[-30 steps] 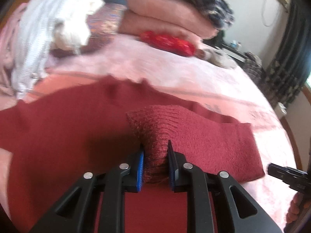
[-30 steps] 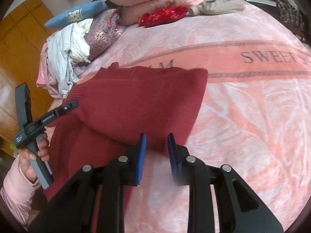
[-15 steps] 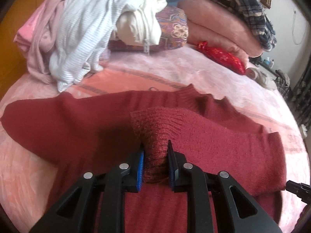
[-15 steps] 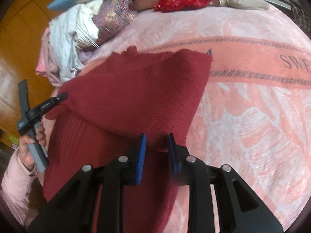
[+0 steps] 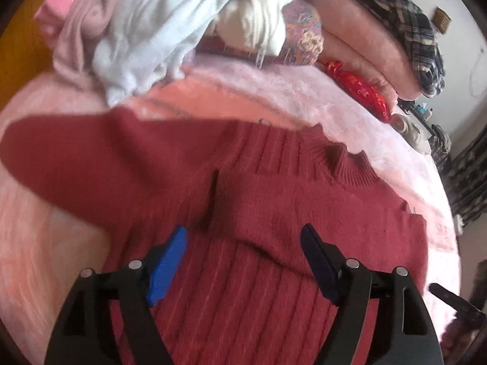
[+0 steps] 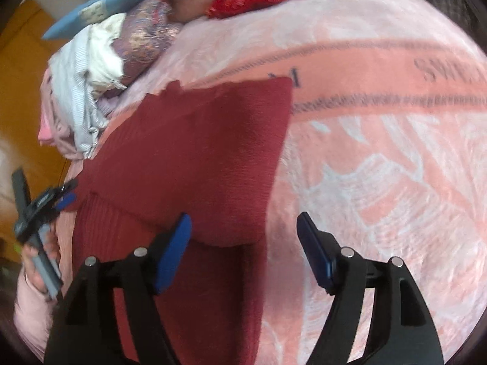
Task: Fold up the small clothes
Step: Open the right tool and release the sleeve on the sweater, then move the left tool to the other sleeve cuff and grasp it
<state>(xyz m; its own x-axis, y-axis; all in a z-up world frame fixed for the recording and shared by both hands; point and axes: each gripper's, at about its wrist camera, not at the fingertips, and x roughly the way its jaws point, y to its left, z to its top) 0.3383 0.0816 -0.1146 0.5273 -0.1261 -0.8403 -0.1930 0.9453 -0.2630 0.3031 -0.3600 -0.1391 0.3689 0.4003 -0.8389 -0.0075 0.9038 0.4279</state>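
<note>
Red sweater (image 5: 274, 213) between spread tongs (image 5: 243, 261)

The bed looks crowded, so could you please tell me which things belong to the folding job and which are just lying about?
In the job: red sweater; left tongs; right tongs.

Lying about: clothes pile; pink blankets; red pouch; plaid shirt.

Bed (image 6: 380, 158) under a pink blanket (image 5: 274, 91), lettering across its band. Red sweater (image 5: 274, 213) lies spread on it, a sleeve folded over. Clothes heap (image 5: 146, 30), pillows (image 5: 359, 39), red pouch (image 5: 362, 88) at the far end.
</note>
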